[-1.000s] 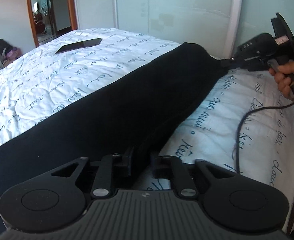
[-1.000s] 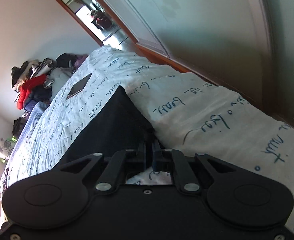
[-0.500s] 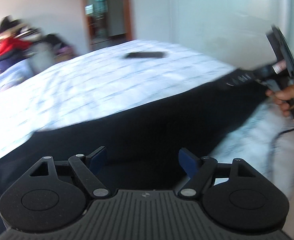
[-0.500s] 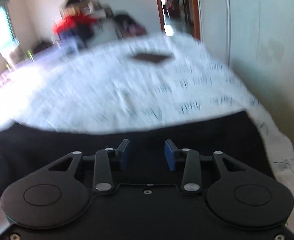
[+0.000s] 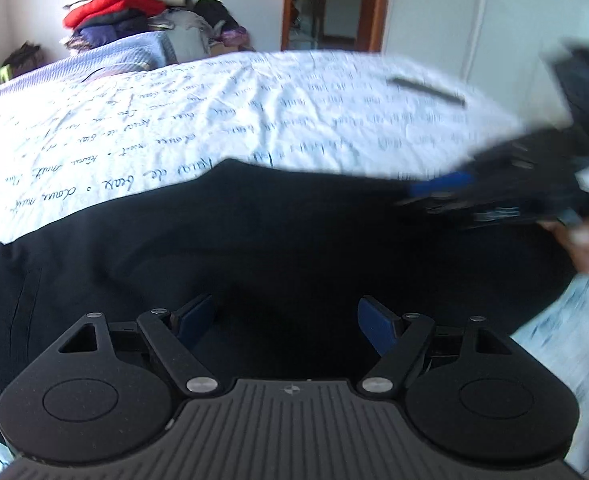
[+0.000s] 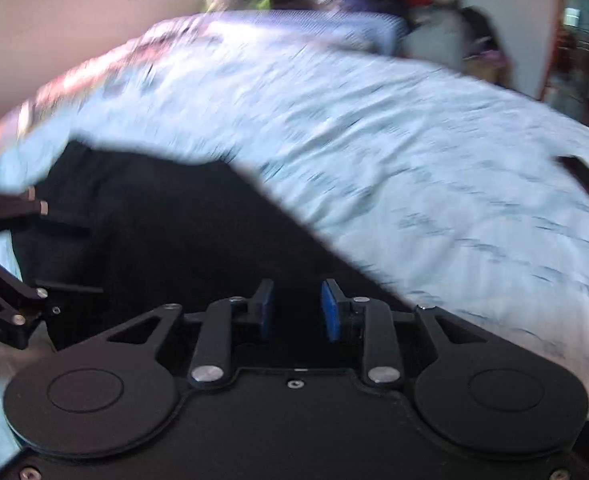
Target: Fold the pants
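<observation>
Black pants (image 5: 254,240) lie spread across the near part of a white bedspread with blue handwriting. My left gripper (image 5: 286,320) hangs just above the pants with its blue pads wide apart and nothing between them. My right gripper (image 6: 297,310) is also open and empty over the pants (image 6: 174,240), its pads a smaller gap apart. The right gripper shows blurred at the right of the left wrist view (image 5: 506,188). The left gripper shows at the left edge of the right wrist view (image 6: 2,296).
A dark phone (image 5: 426,89) lies on the bedspread (image 5: 214,112) far right; it also shows in the right wrist view (image 6: 586,176). A pile of clothes (image 5: 118,8) sits beyond the bed. A doorway (image 5: 326,4) and white wardrobe (image 5: 494,16) stand behind.
Both grippers have let go of the pants edge and opened. Both have swung round to face across the bed, and the pants now lie flat under them.
</observation>
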Demonstrator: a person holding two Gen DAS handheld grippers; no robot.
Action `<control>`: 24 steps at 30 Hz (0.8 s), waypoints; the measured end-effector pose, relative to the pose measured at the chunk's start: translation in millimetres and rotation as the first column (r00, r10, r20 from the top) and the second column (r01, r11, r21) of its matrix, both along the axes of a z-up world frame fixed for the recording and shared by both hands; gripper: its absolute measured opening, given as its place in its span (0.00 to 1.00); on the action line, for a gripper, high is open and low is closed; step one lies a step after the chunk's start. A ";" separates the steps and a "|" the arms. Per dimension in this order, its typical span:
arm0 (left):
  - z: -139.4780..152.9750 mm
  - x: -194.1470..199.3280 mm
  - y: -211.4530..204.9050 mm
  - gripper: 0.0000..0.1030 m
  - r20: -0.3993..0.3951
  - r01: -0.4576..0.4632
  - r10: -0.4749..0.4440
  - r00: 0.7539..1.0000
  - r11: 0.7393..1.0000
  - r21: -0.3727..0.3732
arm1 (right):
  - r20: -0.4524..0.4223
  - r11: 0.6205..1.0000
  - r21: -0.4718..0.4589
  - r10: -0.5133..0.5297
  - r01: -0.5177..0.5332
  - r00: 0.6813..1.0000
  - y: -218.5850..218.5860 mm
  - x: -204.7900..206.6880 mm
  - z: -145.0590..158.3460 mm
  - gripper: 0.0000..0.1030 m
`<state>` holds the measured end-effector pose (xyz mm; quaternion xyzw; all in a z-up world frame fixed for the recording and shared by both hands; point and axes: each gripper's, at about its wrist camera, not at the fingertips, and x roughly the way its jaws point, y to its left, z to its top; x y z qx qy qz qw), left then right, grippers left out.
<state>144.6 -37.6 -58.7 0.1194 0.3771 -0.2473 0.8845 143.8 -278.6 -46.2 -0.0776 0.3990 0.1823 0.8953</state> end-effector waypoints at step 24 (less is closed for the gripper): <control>-5.7 2.1 20.1 0.91 -0.015 -0.024 0.023 1.000 0.996 -0.088 | -0.001 0.993 0.040 0.108 -0.108 0.994 74.7 60.3 5.2 0.19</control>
